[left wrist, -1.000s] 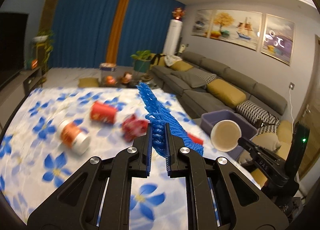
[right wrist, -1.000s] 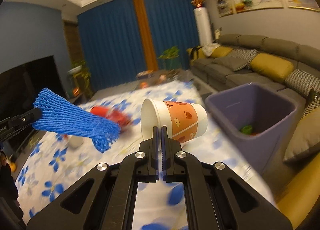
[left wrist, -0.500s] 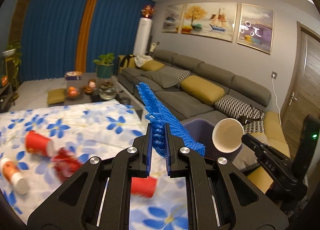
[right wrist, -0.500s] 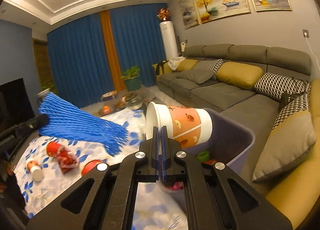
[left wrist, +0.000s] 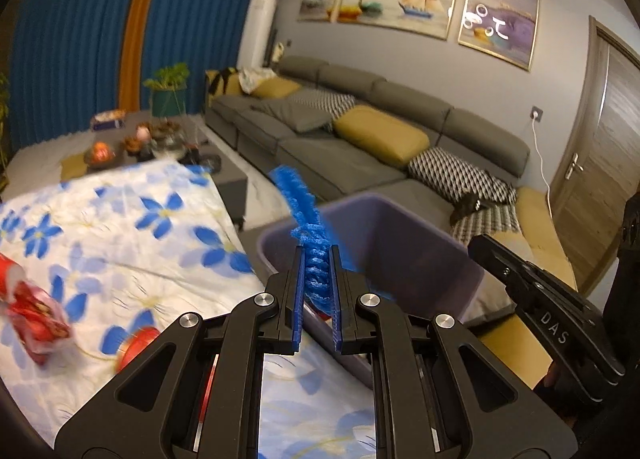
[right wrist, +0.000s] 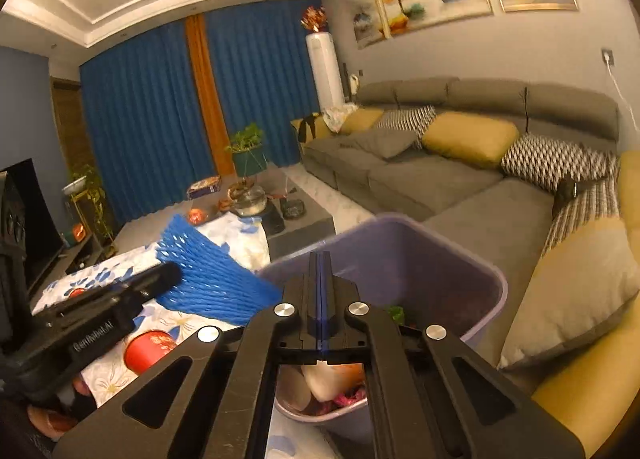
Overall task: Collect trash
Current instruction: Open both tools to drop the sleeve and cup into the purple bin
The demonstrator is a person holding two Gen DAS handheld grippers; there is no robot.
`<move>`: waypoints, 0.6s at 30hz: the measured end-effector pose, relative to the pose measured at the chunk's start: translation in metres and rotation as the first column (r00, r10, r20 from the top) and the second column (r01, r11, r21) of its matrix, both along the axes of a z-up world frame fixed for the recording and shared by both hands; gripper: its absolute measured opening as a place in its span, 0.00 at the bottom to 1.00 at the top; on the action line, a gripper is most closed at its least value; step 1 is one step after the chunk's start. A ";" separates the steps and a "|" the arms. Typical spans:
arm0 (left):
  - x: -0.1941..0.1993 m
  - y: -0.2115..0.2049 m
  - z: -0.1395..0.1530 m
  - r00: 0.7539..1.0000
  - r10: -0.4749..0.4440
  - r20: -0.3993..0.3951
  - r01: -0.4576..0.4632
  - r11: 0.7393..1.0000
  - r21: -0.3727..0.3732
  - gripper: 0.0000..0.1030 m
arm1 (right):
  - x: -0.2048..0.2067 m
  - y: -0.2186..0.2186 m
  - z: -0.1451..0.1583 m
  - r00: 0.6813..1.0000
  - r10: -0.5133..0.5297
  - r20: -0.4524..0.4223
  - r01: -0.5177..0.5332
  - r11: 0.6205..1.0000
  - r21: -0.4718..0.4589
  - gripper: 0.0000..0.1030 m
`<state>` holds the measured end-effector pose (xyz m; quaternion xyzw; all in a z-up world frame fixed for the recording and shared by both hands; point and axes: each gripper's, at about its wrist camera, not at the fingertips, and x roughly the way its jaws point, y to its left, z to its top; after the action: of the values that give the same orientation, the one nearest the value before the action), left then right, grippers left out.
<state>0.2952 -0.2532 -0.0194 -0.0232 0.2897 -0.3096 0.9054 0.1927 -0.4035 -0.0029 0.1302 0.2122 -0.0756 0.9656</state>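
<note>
My left gripper (left wrist: pixel 316 255) is shut on a blue foam net (left wrist: pixel 298 199), which sticks up over the near rim of the purple bin (left wrist: pixel 400 235). In the right wrist view the net (right wrist: pixel 208 279) and left gripper (right wrist: pixel 170 271) sit just left of the bin (right wrist: pixel 492 279). My right gripper (right wrist: pixel 320 259) hangs over the bin, shut with nothing between its fingers; its tip (left wrist: pixel 478 245) shows at the right of the left wrist view. A white and orange paper cup (right wrist: pixel 328 377) lies in the bin among other trash.
A flowered cloth (left wrist: pixel 140 227) covers the table left of the bin, with a red cup (left wrist: pixel 138 347) and a red wrapper (left wrist: pixel 36 319) lying on it. A grey sofa (left wrist: pixel 360 147) with cushions runs behind and right of the bin. A low coffee table (right wrist: pixel 288 219) stands beyond.
Both grippers swung right from above the table to the bin. The paper cup has left my right gripper and lies in the bin. The net stays in the left gripper.
</note>
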 end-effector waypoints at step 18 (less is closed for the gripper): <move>0.004 -0.024 -0.031 0.993 -0.062 -0.096 0.065 0.997 0.035 0.67 | -0.015 -0.006 -0.011 0.998 -0.020 -0.055 0.022 0.999 0.031 0.07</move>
<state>0.2992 -0.2777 -0.0505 -0.0113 0.3390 -0.3312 0.8805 0.1781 -0.4095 -0.0138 0.1457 0.2385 -0.0858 0.9563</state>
